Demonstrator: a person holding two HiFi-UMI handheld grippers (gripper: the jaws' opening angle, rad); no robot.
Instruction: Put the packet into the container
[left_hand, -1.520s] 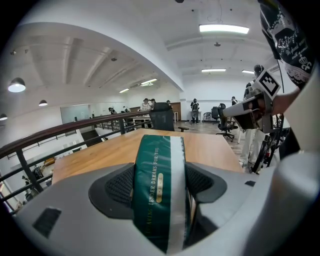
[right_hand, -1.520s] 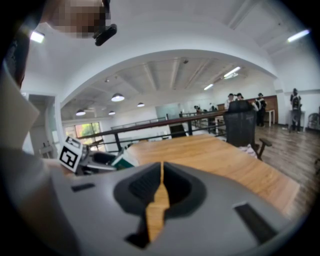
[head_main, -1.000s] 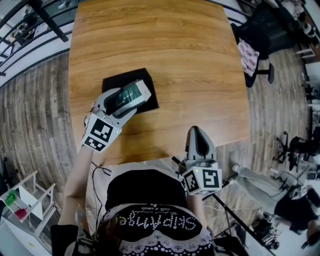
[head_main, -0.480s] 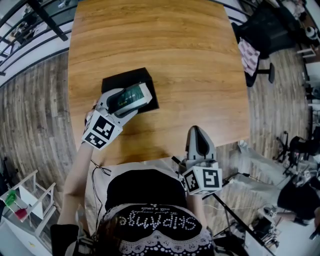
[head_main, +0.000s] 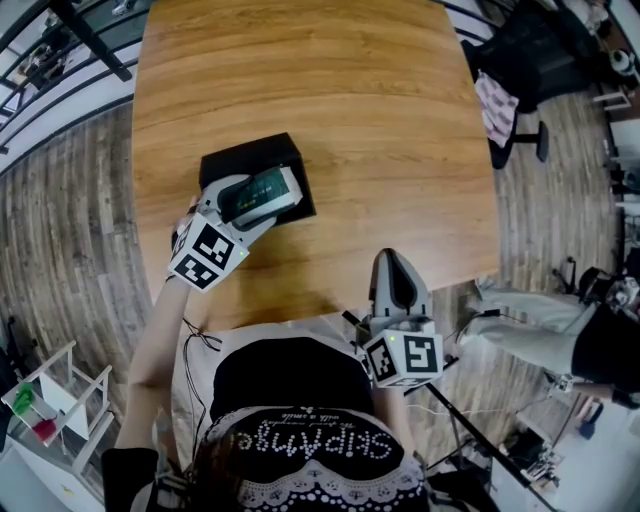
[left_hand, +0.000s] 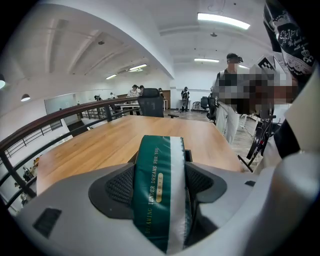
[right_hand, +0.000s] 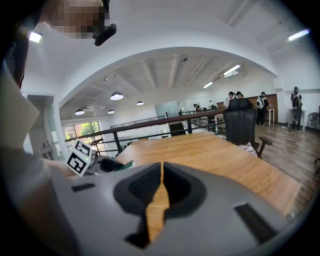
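Clamping the green-and-white foil packet (left_hand: 159, 190) lengthwise, left gripper (head_main: 280, 192) hangs over black box container (head_main: 232, 160) by the left edge of the tabletop (head_main: 380, 120) — right gripper (head_main: 397, 272) closed, empty.

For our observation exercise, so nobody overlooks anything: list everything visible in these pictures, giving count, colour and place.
packet: one, green with a white stripe, clamped between the left gripper's jaws, over the container in the head view
container: one, black, on the table's left part
table: one, brown wood, centre
office chair: one, black, beyond the table's far right corner
bystander: one, pale trousers, on the floor to the right
white rack: one, bottom left
left gripper: one, grey, shut on the packet
right gripper: one, grey, shut and empty, at the table's near edge
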